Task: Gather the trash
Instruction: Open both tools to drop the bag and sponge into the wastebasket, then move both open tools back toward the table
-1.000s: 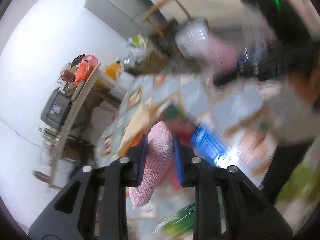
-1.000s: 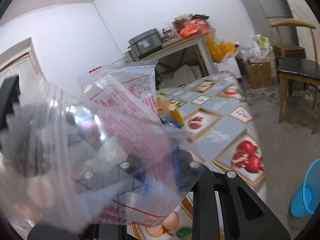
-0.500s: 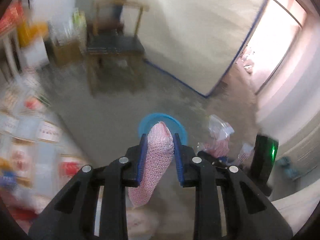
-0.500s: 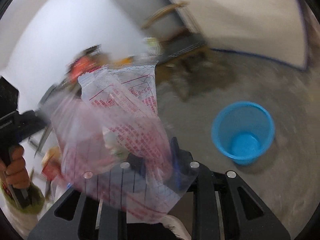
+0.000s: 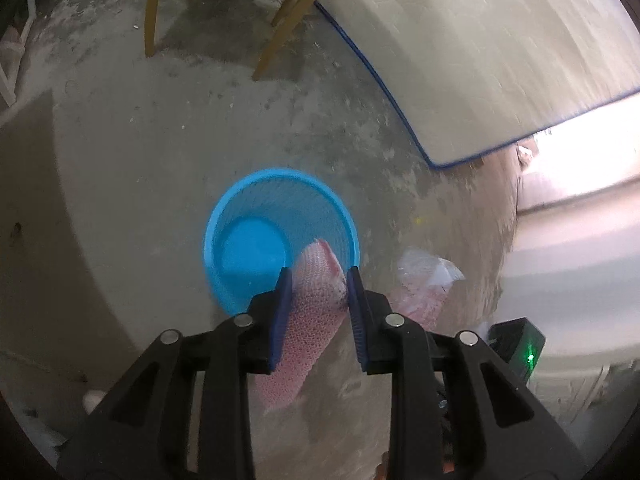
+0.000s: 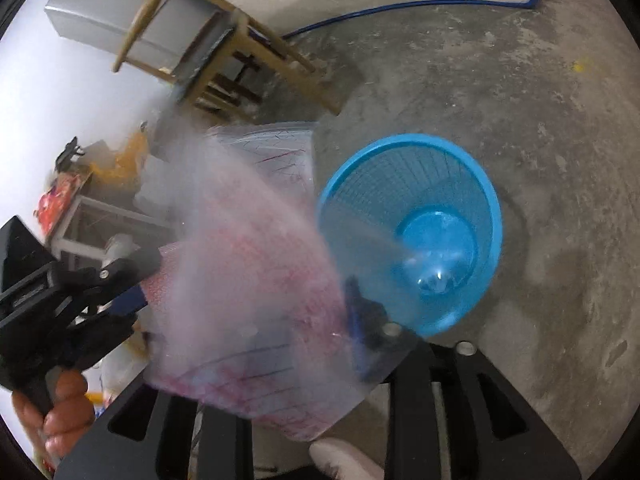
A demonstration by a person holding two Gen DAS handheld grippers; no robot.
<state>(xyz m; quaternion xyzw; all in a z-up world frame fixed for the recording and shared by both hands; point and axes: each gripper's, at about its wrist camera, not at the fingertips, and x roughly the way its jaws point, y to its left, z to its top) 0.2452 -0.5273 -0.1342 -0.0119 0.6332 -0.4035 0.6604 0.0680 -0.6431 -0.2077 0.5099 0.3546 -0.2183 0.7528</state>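
We tip both our hands down toward the floor, over the blue basket (image 5: 280,236) that stands on the grey concrete floor (image 5: 120,160). Our left gripper (image 5: 316,284) points steeply down, just at the near edge of the basket. Between its two blue pads sits the pink foam net (image 5: 316,280), a soft tube with little holes. Its jaws have just been opening a bit, and the net is there between them, with its top poking out over the basket rim and its bottom hanging down below the fingers. We can see a small gap by the right pad, so the pads look loose on the net now. Our right gripper (image 6: 304,312) also points down, right beside the basket. A clear plastic bag with red print (image 6: 256,264) covers most of its fingers, so we see only one blue pad through the plastic. Its jaws have just been opening too, with the bag between them, and the bag looks smeary in the picture. We cannot tell if the pads press on the bag. In the right view we see our left hand (image 6: 56,408) low at the left edge, wrapped around the black handle. A wooden chair (image 6: 224,56) stands farther off on the floor.
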